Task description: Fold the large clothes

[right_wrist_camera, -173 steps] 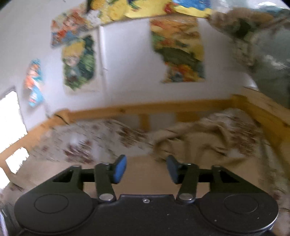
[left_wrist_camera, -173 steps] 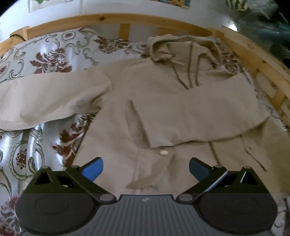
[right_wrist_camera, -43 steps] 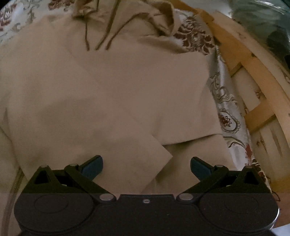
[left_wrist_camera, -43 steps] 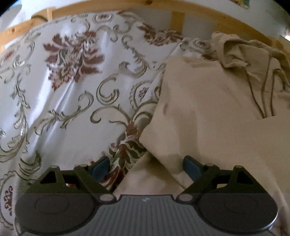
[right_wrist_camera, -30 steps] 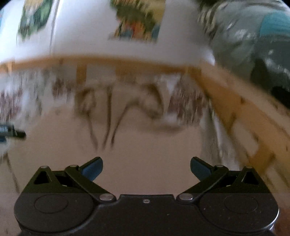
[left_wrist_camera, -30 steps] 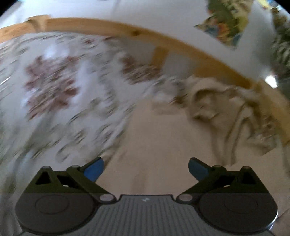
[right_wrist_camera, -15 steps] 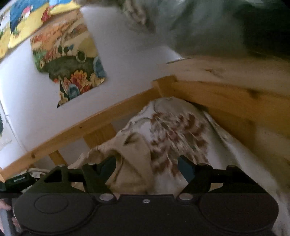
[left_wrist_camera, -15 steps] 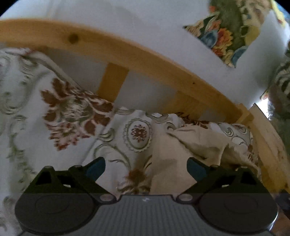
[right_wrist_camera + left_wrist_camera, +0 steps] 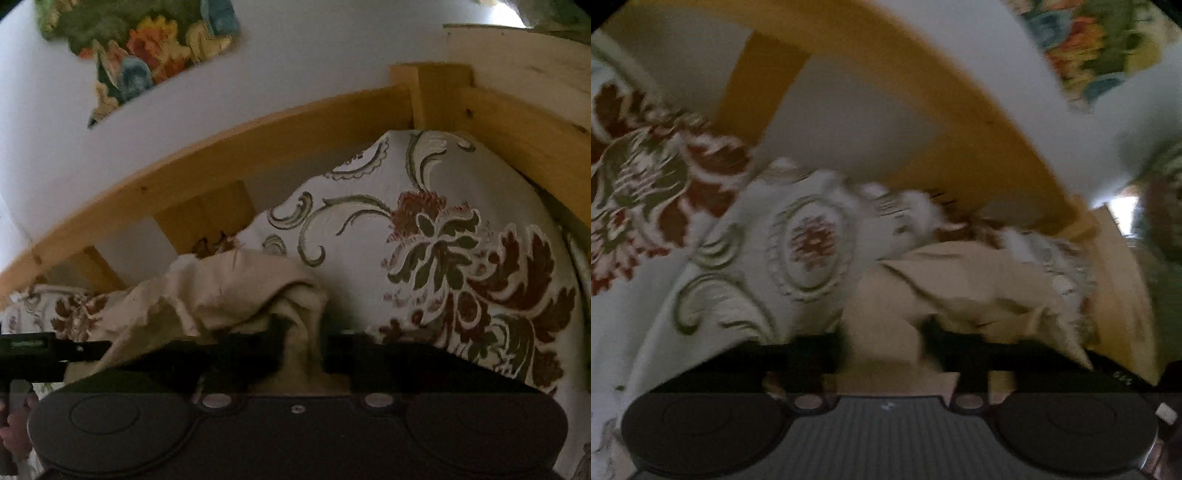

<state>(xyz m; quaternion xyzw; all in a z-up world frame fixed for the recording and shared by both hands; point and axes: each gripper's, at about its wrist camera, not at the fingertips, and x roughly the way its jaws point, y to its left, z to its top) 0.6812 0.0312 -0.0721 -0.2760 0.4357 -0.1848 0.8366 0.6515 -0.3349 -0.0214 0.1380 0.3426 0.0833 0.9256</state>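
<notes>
Both the left gripper point(image 9: 884, 343) and right gripper point(image 9: 300, 347) have just closed onto the beige hoodie's point(image 9: 229, 295) hood end at lower centre, so the next move is probably folding it down over the body.

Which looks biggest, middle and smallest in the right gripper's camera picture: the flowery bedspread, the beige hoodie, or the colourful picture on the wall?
1. Flowery bedspread, biggest.
2. Beige hoodie and colourful picture look close in size. The hoodie is nearer, the picture is cut off at the top, so I won't rank them.
</notes>
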